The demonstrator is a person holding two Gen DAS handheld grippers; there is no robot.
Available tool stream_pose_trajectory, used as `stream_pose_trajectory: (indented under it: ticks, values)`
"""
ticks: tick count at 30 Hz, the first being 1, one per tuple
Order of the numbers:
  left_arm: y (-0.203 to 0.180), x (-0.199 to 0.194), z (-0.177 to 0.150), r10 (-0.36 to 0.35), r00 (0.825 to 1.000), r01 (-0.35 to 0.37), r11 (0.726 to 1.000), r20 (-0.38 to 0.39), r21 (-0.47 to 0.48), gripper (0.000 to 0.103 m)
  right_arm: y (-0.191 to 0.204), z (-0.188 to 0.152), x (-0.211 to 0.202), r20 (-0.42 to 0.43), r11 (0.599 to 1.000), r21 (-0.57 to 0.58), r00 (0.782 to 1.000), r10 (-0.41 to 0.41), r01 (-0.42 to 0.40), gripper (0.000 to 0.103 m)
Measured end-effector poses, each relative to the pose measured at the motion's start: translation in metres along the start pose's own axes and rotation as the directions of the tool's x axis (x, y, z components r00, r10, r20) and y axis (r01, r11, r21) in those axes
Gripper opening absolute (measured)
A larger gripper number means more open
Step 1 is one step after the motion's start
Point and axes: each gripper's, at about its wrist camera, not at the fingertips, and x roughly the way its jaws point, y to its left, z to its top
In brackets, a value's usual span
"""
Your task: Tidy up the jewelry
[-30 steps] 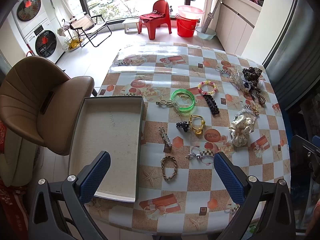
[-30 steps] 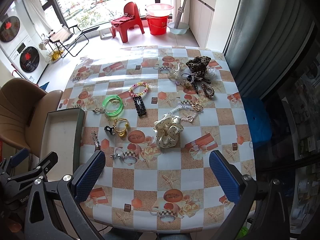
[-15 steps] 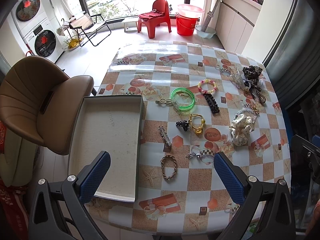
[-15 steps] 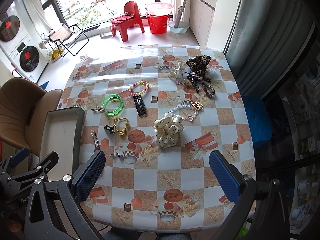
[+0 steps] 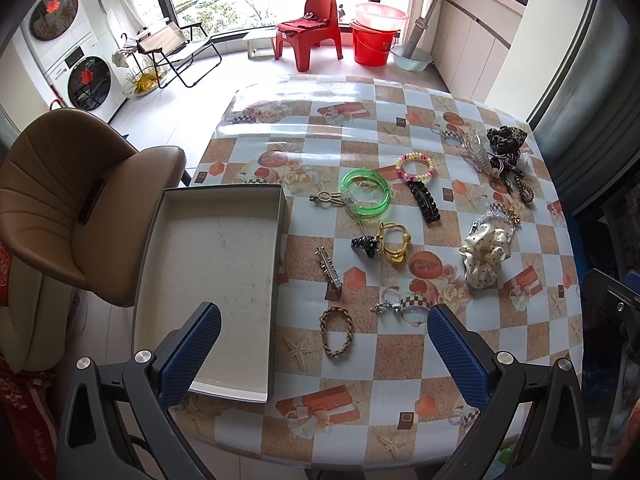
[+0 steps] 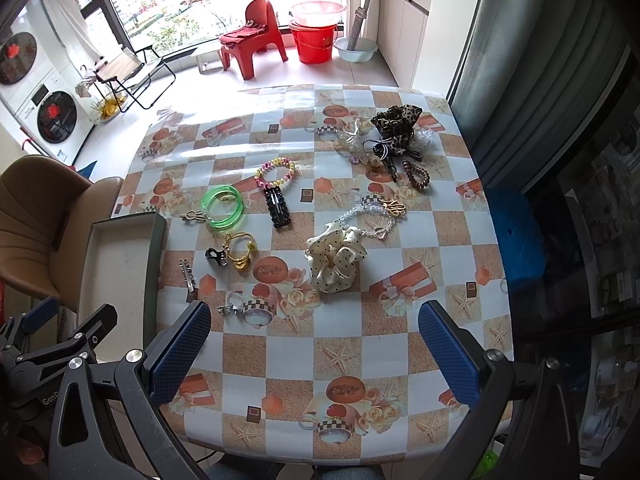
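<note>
Left gripper [image 5: 324, 354] held above the near edge of the table [image 5: 400, 432], jaws spread wide, nothing between them. Right gripper [image 6: 314, 354] likewise spread and bare, over the near middle of the table.

Shallow grey tray [image 5: 280, 280] at the table's left edge, hanging partly past it toward the brown chair [image 5: 72, 208]; its right wall stands just left of the nearest pieces. Left fingertip [image 5: 192, 356] of the left gripper over the tray's near right corner.

Jewelry scattered right of the tray:
- braided brown bracelet [image 5: 336, 331] nearest, lying flat between the left gripper's fingers, apart from the tray wall;
- silver hair clip [image 5: 329, 268] just beyond it, close to the tray wall;
- small silver charm [image 5: 386, 305] to the right of the bracelet;
- black claw clip [image 5: 366, 245] touching a yellow hair tie [image 5: 394, 242] in the middle;
- green bangle [image 5: 366, 196] farther off, with a gold pin [image 5: 326, 200] at its left side;
- pink and yellow bead bracelet [image 5: 415, 167] and black barrette [image 5: 425, 201] right of the bangle;
- cream polka-dot scrunchie [image 6: 336, 258] mid-right, a clear bead chain [image 6: 372, 220] touching its far side;
- leopard scrunchie [image 6: 396, 124] heaped with other small pieces at the far right corner, near the table's edge; brown coil tie [image 6: 416, 174] just near of that heap.

Open tablecloth across the near half in the right wrist view, from the scrunchie down to the near edge. Far left part of the table also bare of pieces. Dark curtain [image 6: 540, 80] close beside the table's right edge.
</note>
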Motion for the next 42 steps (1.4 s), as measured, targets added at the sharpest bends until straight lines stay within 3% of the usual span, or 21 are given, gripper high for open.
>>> stream_pose_trajectory:
  ticks: [9, 20, 35, 37, 42]
  values:
    - [0.007, 0.009, -0.015, -0.022, 0.999, 0.021, 1.000, -0.049, -0.023, 0.103, -0.018, -0.010, 0.023, -0.048, 1.000, 0.024, 0.999, 0.003, -0.002, 0.103]
    - [-0.001, 0.058, -0.014, -0.053, 0.986, 0.048, 0.998, -0.157, -0.037, 0.103, -0.052, -0.028, 0.068, -0.195, 0.990, 0.142, 0.980, 0.031, -0.003, 0.103]
    - [-0.016, 0.142, 0.045, -0.044, 0.995, 0.043, 0.999, -0.095, -0.013, 0.103, -0.067, -0.010, 0.154, -0.240, 0.981, 0.196, 0.969, 0.057, -0.009, 0.103]
    - [-0.019, 0.152, 0.050, -0.049, 0.994, 0.049, 0.999, -0.096, -0.010, 0.098, -0.066, -0.007, 0.166, -0.242, 0.978, 0.206, 0.968, 0.065, -0.014, 0.103]
    - [-0.023, 0.175, 0.057, -0.059, 0.993, 0.058, 0.998, -0.103, -0.006, 0.098, -0.063, 0.003, 0.194, -0.246, 0.972, 0.234, 0.966, 0.080, -0.021, 0.103]
